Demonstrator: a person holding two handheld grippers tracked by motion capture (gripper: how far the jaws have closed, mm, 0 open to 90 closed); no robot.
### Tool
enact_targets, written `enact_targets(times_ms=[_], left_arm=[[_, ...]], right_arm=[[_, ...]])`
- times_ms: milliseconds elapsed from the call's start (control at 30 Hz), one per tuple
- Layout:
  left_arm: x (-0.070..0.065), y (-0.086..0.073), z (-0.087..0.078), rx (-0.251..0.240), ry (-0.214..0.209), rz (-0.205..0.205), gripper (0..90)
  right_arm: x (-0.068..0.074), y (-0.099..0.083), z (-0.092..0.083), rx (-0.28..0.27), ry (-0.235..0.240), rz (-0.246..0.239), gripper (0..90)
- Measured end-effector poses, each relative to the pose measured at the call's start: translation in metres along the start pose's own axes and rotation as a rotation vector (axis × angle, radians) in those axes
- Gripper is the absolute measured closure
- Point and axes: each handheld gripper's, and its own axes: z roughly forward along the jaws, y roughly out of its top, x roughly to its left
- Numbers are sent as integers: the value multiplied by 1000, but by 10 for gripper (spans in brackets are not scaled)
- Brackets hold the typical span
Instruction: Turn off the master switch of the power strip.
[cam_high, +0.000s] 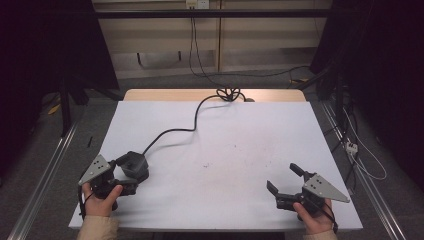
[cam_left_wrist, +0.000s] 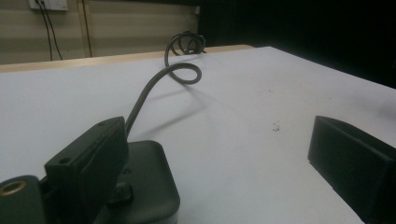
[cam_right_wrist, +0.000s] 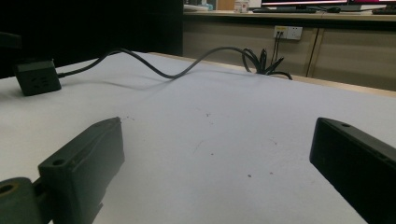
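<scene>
A black power block (cam_high: 134, 165) lies at the table's near left, and its dark cable (cam_high: 175, 131) runs to a coil (cam_high: 229, 94) at the far edge. My left gripper (cam_high: 125, 177) is open around the block. In the left gripper view the block (cam_left_wrist: 147, 182) sits close against the left jaw, and I cannot tell whether they touch; the right jaw stands far off. My right gripper (cam_high: 283, 177) stands open at the near right with only bare table between its jaws. The right gripper view shows the block (cam_right_wrist: 37, 77) far to the left and its cable (cam_right_wrist: 187, 67).
A white board (cam_high: 250, 130) covers the wooden table. The cable loops up off the surface (cam_left_wrist: 184, 74) before it reaches the coil. Metal rails (cam_high: 45, 170) run along the floor on both sides, and a white power strip (cam_high: 351, 146) lies on the floor at the right.
</scene>
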Motion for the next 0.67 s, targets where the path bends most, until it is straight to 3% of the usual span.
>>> enact_targets(times_ms=[667], left_arm=[[4,-1,-5,-14,14,-5,50]], right_arm=[[0,-2,3,22,7,-1,24]])
